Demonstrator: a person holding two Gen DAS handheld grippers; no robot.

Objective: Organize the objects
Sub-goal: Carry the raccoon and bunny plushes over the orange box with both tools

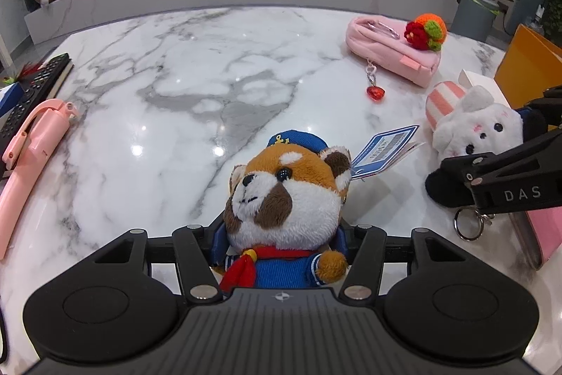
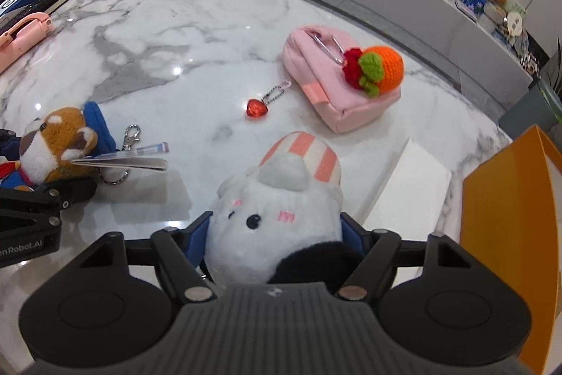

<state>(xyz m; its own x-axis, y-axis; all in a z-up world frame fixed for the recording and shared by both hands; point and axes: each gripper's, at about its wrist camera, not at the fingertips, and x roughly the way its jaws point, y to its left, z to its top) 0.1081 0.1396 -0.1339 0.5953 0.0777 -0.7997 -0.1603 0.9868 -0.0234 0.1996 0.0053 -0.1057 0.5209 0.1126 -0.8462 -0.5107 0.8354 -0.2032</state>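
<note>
The left claw [image 1: 281, 234] is clamped on the sailor-suited fox plush [image 1: 286, 195], its blue pads pressing the body below the head, and the right claw [image 2: 275, 234] squeezes the white bunny plush [image 2: 277, 217] at its sides in the same way; both toys sit just above or on the marble bench [image 1: 175, 86], though contact underneath is hard to judge. Since plush compresses, the grips should stay firm and low on the bodies. The fox's paper tag [image 1: 384, 146] and keyring [image 2: 114, 178] dangle, so lift clear before carrying. The pink pouch [image 2: 333, 83] lies beyond, the orange box [image 2: 509, 217] near the right claw, probably the destination.
</note>
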